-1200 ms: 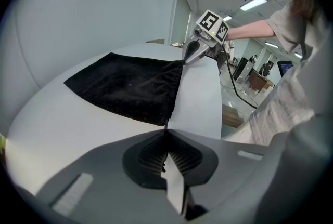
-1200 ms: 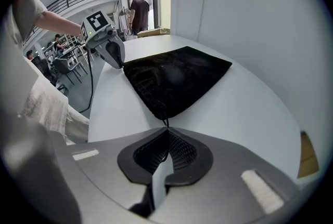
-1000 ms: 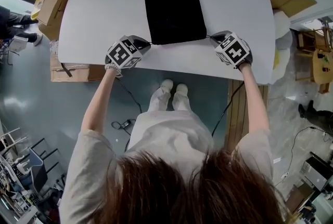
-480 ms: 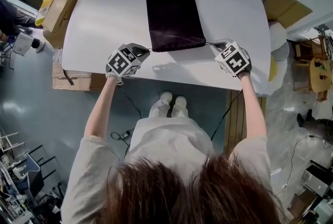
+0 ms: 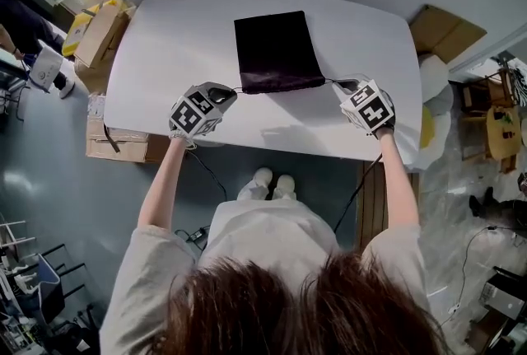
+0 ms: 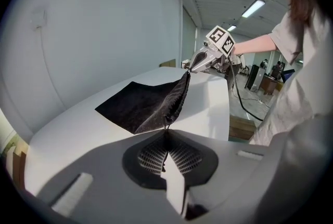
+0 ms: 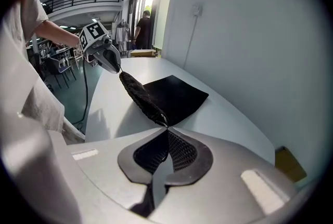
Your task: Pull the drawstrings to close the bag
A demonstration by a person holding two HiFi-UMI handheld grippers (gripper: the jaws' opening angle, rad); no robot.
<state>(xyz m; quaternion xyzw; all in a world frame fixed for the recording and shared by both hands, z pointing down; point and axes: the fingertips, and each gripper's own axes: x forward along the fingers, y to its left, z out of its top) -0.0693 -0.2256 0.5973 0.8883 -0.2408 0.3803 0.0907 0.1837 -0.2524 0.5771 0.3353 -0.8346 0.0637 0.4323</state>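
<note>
The black bag [image 5: 275, 47] lies on the white table [image 5: 165, 40] with its gathered mouth toward 6 o'clock, that edge raised off the surface between the two grippers. The left gripper [image 5: 231, 91], at the bag's 8 o'clock, has its jaws pressed together on the left drawstring [image 6: 166, 125] right at the mouth's corner. The right gripper [image 5: 338, 84], at 4 o'clock, pinches the right drawstring [image 7: 165, 123] the same way. Cardboard boxes [image 5: 97, 28] sit at the table's 9 o'clock.

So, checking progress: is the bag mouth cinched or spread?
Spread: bag mouth spans full width, slightly ruffled, between left gripper and right gripper.
</note>
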